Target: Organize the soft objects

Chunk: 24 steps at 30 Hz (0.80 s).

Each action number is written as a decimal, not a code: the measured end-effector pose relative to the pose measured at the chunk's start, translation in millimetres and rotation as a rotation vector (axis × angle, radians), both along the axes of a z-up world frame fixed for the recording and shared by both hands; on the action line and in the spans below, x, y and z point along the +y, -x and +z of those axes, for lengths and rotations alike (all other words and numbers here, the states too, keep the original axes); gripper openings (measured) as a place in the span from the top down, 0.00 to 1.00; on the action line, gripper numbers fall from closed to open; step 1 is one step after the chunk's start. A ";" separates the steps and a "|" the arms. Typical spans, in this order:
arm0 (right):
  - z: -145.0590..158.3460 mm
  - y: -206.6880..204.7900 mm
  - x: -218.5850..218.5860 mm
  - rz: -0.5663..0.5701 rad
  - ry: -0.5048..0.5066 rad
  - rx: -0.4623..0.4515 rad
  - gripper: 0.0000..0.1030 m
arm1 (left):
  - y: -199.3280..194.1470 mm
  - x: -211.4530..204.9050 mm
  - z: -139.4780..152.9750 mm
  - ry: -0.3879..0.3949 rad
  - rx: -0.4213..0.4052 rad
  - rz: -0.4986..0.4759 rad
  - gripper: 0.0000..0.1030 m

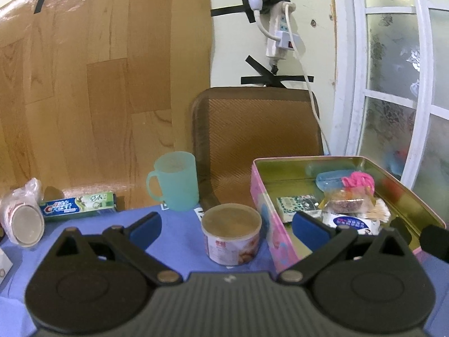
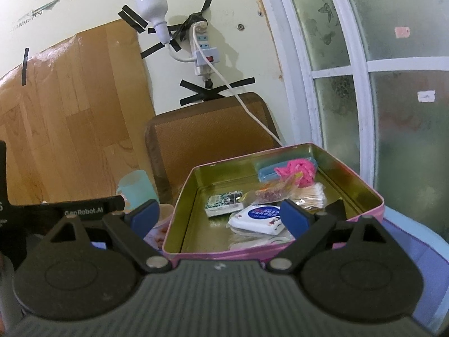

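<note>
Both grippers hover above the blue tabletop (image 1: 179, 241) with fingers spread wide, holding nothing. The left gripper (image 1: 227, 224) faces a round can (image 1: 231, 236); the right gripper (image 2: 217, 213) faces the open pink tin (image 2: 362, 185). The soft objects lie inside the tin: a white tissue pack (image 2: 258, 217), a cotton swab bag (image 2: 308, 193), a snack sachet (image 2: 273, 192) and a pink scrunchie (image 2: 297, 170) against the far wall. All appear light and compressible; film wrappers are probably slippery. Grip the tissue pack across its short sides, mid-body, with moderate closure.
</note>
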State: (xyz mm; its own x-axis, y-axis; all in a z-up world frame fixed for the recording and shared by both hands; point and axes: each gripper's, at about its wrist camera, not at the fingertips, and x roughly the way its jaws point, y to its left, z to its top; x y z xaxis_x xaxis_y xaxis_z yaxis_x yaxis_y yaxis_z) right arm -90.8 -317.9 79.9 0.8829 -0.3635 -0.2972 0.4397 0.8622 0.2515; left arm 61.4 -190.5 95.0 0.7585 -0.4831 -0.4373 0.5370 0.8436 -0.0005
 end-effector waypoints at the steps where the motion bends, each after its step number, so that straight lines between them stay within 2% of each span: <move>1: -0.5 0.2 -0.5 -0.002 -0.001 0.001 0.08 | 1.4 -1.1 -0.7 -0.003 -0.002 -0.004 0.00; 24: -8.8 -0.5 -3.2 -0.008 -0.021 0.018 0.08 | 15.8 -21.1 -20.9 -0.090 0.010 -0.050 0.00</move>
